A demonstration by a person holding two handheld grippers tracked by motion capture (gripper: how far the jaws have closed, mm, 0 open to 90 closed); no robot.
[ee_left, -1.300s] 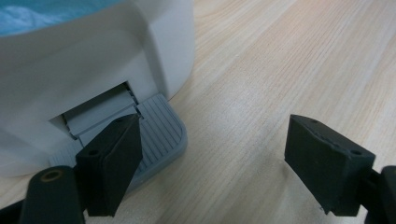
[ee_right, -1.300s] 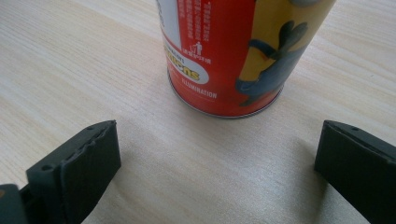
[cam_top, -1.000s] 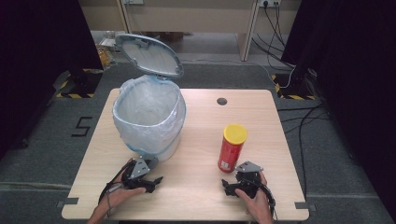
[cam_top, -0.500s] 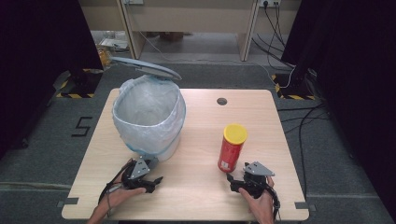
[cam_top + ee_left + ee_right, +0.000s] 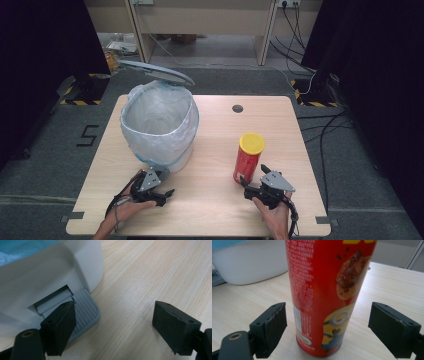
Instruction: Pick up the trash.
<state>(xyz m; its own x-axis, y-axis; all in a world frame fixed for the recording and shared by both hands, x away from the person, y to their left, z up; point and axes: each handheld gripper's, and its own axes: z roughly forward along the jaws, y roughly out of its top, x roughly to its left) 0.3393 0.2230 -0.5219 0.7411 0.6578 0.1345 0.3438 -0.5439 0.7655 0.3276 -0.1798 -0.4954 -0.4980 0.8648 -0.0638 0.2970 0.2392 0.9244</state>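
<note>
Right gripper lines up on the crisp can while the left one works the bin pedal.

The tall red cardboard crisp can with a yellow plastic lid [image 5: 248, 157] stands upright on the pale wooden table [image 5: 215, 210], right of centre and towards the near edge. The right gripper [image 5: 252, 181] sits low at its base; its jaws have just been closing, yet in the right gripper view they flank the can with a gap either side, not gripping. Over by the near left, the left gripper [image 5: 162, 194], jaws wide, has one pad on the grey ribbed pedal [image 5: 85, 312] of the white plastic-lined pedal bin [image 5: 159, 127], its grey lid [image 5: 157, 72] partly raised. Looks like the reach-and-grasp step: next, close squarely on the can, then lift it towards the bin.
</note>
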